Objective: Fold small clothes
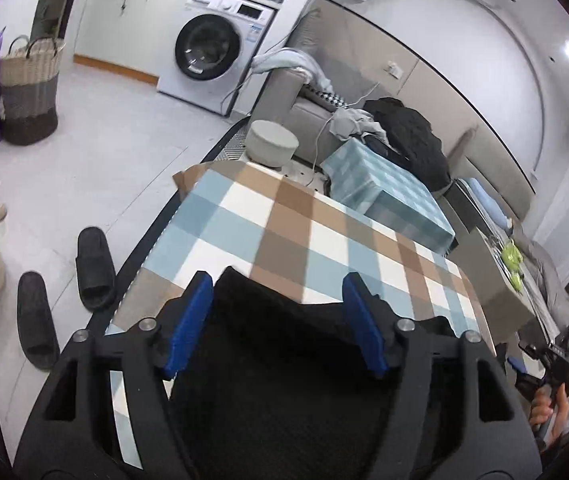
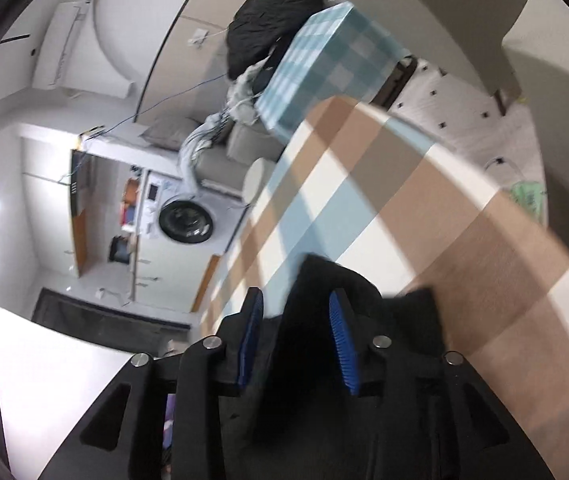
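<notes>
Big checked cloth over the bench (image 1: 284,216), flat squares of pale blue, tan and white, smooth and matte. On its near edge lies the black garment (image 1: 284,360), a soft, dense, dull knit, its top edge running across the bench from one blue pad to the other, with a raised corner on the left side and a notch on the right. Most of it is hidden under the tool, so its long axis can't be called. Left claw (image 1: 280,320) stands wide, ribbed blue pads well apart, the garment below and between them, pads not pressing. From the right wrist view, blurred, the right claw (image 2: 296,336) is narrower but parted; dark cloth (image 2: 324,292) bulges up between its pads, and whether they pinch it I cannot tell.
</notes>
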`<state>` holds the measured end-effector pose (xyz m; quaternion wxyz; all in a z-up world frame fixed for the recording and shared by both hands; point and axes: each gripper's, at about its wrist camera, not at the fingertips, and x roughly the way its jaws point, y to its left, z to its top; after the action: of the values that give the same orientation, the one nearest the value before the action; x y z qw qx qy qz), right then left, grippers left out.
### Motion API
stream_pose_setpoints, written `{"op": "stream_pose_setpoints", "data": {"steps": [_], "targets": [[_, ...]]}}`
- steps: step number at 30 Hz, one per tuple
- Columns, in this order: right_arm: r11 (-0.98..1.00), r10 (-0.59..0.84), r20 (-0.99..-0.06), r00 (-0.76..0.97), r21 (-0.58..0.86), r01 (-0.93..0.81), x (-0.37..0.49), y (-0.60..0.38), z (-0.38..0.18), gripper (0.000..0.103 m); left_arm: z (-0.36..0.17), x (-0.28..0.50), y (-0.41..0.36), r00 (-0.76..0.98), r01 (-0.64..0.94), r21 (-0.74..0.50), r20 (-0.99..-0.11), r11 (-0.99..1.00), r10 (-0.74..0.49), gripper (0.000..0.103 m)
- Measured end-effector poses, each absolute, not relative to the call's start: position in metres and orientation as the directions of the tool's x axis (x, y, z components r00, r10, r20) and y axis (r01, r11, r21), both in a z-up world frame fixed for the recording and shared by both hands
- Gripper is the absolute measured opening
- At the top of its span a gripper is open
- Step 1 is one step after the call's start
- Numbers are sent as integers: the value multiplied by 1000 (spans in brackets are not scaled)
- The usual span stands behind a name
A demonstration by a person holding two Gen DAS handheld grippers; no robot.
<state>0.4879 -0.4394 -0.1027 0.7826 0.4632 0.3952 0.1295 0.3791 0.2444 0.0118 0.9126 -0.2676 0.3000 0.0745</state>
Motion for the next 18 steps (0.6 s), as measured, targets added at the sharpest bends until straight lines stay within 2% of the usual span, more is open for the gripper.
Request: {"op": "stream_pose_setpoints", "data": {"steps": [9,18], "targets": [[712,447,-619,646,683,163,486,-444,-94,41,-19,370,254,769,-317,-394,-639,862,-9,64],[815,392,-680,619,570,109,485,-428,-103,41,-31,366,241,736,-310,-336,-677,889,0,64]]}}
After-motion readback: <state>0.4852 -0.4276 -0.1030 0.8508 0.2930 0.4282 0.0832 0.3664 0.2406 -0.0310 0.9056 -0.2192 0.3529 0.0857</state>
